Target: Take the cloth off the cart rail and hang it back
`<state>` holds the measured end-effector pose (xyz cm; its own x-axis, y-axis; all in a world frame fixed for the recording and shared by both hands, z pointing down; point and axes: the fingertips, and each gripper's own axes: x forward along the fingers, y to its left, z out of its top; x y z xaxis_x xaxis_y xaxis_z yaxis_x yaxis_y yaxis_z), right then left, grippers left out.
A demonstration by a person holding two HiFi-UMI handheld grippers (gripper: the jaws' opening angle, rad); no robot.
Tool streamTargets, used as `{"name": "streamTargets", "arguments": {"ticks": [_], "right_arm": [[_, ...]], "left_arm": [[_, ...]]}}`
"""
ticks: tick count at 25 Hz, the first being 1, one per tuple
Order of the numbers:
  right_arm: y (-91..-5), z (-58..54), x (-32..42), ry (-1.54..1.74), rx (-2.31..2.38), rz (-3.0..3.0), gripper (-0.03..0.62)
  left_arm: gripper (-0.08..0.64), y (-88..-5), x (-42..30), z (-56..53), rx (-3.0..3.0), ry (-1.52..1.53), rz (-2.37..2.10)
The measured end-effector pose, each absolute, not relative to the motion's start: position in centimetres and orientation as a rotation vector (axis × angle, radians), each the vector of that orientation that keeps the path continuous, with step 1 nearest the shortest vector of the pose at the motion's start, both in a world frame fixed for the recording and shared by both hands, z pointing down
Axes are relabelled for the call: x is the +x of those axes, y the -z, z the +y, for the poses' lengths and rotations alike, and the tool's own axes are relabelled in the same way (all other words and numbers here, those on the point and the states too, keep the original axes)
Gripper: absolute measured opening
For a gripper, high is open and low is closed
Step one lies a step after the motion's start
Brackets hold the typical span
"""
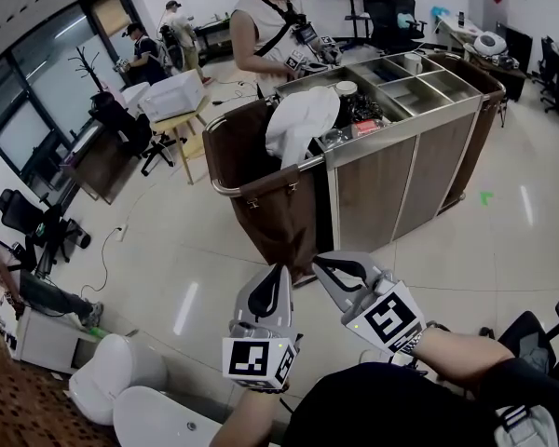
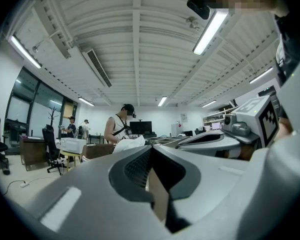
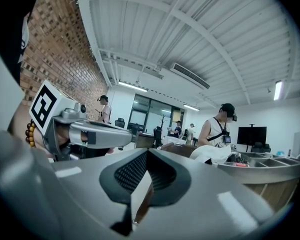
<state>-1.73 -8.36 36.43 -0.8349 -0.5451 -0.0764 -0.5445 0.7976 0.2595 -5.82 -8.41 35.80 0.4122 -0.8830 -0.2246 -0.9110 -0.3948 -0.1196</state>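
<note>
A white cloth [image 1: 303, 124] hangs bunched over the metal rail [image 1: 252, 186] of the brown bag on the housekeeping cart [image 1: 401, 170], several steps ahead of me. It also shows small in the left gripper view as the cloth [image 2: 129, 144] and in the right gripper view as the cloth [image 3: 215, 153]. Both grippers are held low by my body, side by side and far from the cart. My left gripper [image 1: 279, 273] is shut with nothing in it. My right gripper [image 1: 320, 263] is shut and empty too.
A person in a white sleeveless top [image 1: 265, 26] stands behind the cart. Steel trays [image 1: 419, 82] with small items fill the cart top. White rounded seats [image 1: 121, 371] sit at the lower left. A table with a white box [image 1: 172, 96] and office chairs stand at the far left.
</note>
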Motion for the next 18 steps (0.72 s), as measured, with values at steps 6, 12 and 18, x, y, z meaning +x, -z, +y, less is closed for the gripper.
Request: {"name": "streamTargets", "arguments": {"ticks": [6, 12, 18], "right_arm": [[-36.44, -7.84, -1.78, 0.249, 0.937, -2.996, 0.0], [-36.51, -8.26, -1.65, 0.457, 0.904, -2.966, 0.0], [-36.31, -8.64, -1.25, 0.52, 0.892, -2.957, 0.0]], "left_arm": [[0.002, -35.83, -5.94, -8.22, -2.443, -0.189, 1.585], [0.003, -35.97, -5.97, -8.2, -2.443, -0.188, 1.586], [0.002, -35.84, -5.57, -8.46, -2.444, -0.185, 1.584]]}}
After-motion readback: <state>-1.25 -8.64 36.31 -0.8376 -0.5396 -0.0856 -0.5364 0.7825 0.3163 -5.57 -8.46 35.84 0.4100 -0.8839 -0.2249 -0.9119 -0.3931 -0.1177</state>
